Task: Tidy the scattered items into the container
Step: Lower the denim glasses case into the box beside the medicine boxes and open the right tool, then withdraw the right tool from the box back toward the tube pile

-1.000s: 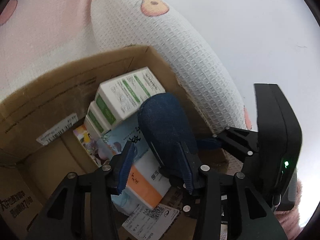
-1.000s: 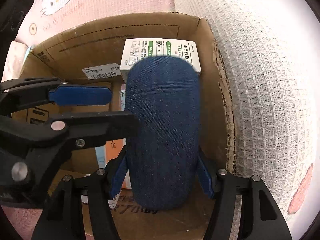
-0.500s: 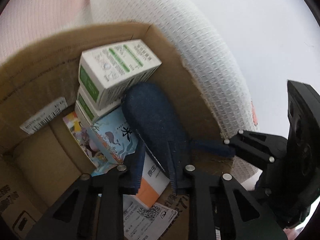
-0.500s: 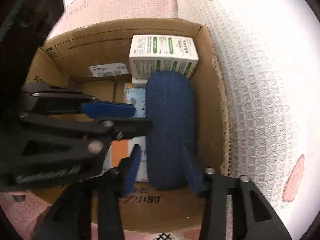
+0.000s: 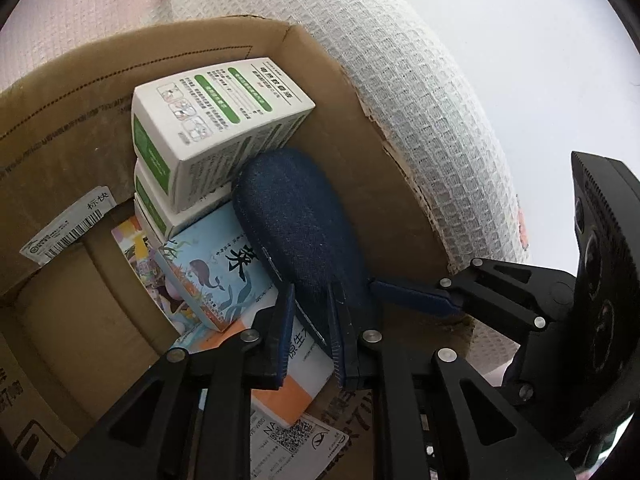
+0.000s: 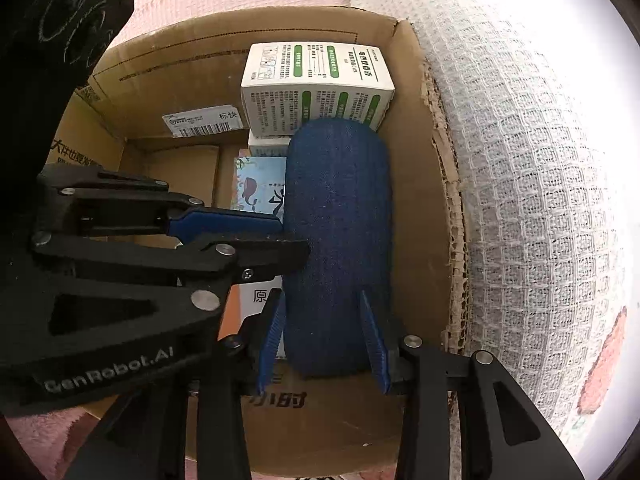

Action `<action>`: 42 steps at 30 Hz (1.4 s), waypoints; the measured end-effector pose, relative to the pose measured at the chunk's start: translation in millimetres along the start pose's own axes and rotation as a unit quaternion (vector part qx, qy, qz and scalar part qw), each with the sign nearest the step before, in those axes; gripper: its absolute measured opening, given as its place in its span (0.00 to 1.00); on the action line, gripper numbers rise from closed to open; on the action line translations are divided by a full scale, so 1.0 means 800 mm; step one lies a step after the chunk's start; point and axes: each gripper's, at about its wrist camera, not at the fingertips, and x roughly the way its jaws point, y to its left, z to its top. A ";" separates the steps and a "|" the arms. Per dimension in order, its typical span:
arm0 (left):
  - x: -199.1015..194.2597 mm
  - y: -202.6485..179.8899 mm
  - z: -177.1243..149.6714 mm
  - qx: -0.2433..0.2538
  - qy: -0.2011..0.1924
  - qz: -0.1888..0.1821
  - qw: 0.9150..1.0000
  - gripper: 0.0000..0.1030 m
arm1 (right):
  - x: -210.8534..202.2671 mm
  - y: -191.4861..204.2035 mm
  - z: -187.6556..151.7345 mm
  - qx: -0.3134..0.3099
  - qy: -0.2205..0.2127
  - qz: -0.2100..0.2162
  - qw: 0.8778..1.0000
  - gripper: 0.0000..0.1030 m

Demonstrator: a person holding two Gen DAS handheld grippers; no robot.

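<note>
Right wrist: your right gripper [image 6: 324, 340] jaws are closing around the blue case [image 6: 340, 240]; left gripper [image 5: 310, 328] jaws closing, nearly shut, on its edge; "GenRobot.AI" readable.

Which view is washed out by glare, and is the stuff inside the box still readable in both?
Right wrist view: its right edge blows out to white over the waffle-weave cushion; the cardboard box interior stays sharp, print on the white-green carton legible. Left wrist view: bright pale wall upper right, no blur; blue fabric case evenly lit; fisheye bends the box rim.
</note>
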 end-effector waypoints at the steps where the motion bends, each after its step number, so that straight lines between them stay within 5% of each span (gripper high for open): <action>1: -0.010 -0.005 0.002 0.004 -0.002 0.009 1.000 0.17 | 0.000 0.005 0.001 -0.002 0.000 -0.005 1.000 0.34; 9: -0.064 0.000 -0.017 0.027 -0.031 0.036 0.999 0.33 | -0.015 0.036 0.001 -0.015 0.007 -0.037 0.999 0.34; 17: -0.131 0.022 -0.026 0.049 -0.066 0.058 0.995 0.35 | -0.054 0.093 0.013 -0.033 -0.028 -0.066 0.997 0.35; 21: -0.168 0.026 -0.038 0.069 -0.089 0.070 0.991 0.35 | -0.075 0.146 0.027 -0.060 -0.052 -0.117 0.990 0.35; 28: -0.219 0.064 -0.070 0.095 -0.113 0.036 0.988 0.41 | -0.117 0.211 0.031 -0.106 -0.038 -0.215 0.970 0.37; 31: -0.241 0.075 -0.083 0.114 -0.130 0.045 0.984 0.48 | -0.140 0.238 0.029 -0.131 -0.059 -0.252 0.957 0.54; 36: -0.260 0.114 -0.098 0.073 -0.168 0.073 0.980 0.48 | -0.144 0.294 0.041 -0.163 -0.095 -0.292 0.938 0.61; 42: -0.287 0.169 -0.114 0.014 -0.174 0.072 0.982 0.49 | -0.136 0.333 0.057 -0.176 -0.101 -0.281 0.938 0.61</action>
